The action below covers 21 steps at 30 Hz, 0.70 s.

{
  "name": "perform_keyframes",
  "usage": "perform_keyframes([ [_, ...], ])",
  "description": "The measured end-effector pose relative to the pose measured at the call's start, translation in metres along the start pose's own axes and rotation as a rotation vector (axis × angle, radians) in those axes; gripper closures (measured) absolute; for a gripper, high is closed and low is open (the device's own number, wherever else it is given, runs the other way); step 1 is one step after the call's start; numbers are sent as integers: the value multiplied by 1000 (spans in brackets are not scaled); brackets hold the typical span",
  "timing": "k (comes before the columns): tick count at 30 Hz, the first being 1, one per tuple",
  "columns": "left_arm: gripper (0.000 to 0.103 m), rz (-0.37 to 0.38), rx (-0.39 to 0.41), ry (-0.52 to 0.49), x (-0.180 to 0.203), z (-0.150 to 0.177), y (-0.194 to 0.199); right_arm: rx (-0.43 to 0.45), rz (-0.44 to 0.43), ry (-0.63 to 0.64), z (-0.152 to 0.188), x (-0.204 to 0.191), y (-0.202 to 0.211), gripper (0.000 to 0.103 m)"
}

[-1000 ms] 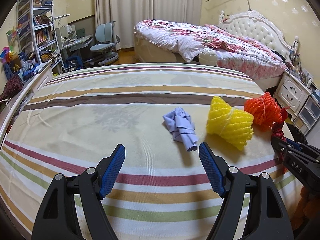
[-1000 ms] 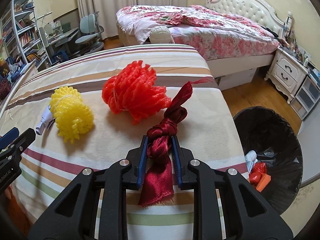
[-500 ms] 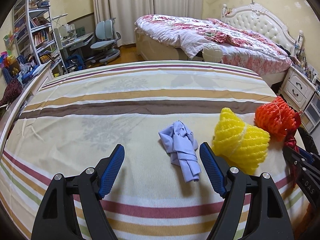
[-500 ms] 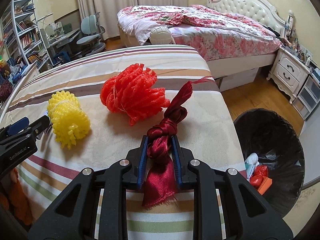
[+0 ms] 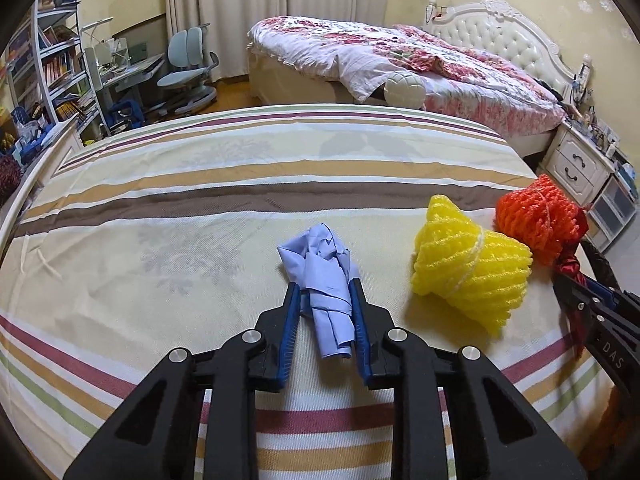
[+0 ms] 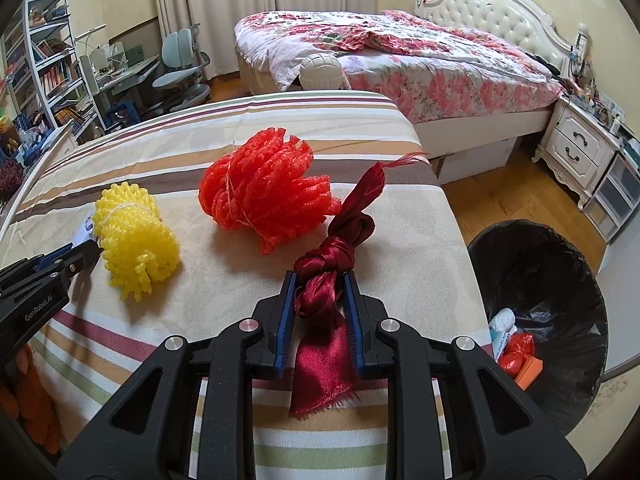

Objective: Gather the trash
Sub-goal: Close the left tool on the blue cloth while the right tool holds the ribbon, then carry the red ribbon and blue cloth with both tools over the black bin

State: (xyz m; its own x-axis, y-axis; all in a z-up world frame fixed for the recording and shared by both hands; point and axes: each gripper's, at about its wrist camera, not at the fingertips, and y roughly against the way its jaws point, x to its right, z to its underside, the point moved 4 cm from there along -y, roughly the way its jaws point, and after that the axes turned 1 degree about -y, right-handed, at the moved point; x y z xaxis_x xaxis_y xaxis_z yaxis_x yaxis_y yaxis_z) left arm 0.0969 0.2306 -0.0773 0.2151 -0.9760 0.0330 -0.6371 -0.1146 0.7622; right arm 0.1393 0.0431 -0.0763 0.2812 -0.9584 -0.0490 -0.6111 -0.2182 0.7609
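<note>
Item: my left hand-held gripper (image 5: 324,304), wide a moment ago, closing on blue cloth (image 5: 322,264), seemingly pinched; right hand-held gripper (image 6: 320,300) clamps red ribbon (image 6: 332,264); both bin-ready.

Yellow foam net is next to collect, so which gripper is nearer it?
Left. The left gripper, closing on the blue cloth, sits beside the yellow foam net; the right gripper lies beyond the red net.

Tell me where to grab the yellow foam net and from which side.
Grip the yellow foam net at its string-tied waist, the narrowest and firmest part; the flared ends would likely crush. It lies on its side on the striped bed, so come from above, fingers straddling the waist. Probably easiest approached from the open bed in front of it.
</note>
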Motion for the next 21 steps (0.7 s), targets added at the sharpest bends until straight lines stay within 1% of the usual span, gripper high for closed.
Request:
perform_keyframes([
  [13,78,21,11,23,-6,15,20,8,-7,6,9,-4,10,81],
  [21,78,38,26,20,-4,22,34,25,-10,5,23,-8,27,81],
])
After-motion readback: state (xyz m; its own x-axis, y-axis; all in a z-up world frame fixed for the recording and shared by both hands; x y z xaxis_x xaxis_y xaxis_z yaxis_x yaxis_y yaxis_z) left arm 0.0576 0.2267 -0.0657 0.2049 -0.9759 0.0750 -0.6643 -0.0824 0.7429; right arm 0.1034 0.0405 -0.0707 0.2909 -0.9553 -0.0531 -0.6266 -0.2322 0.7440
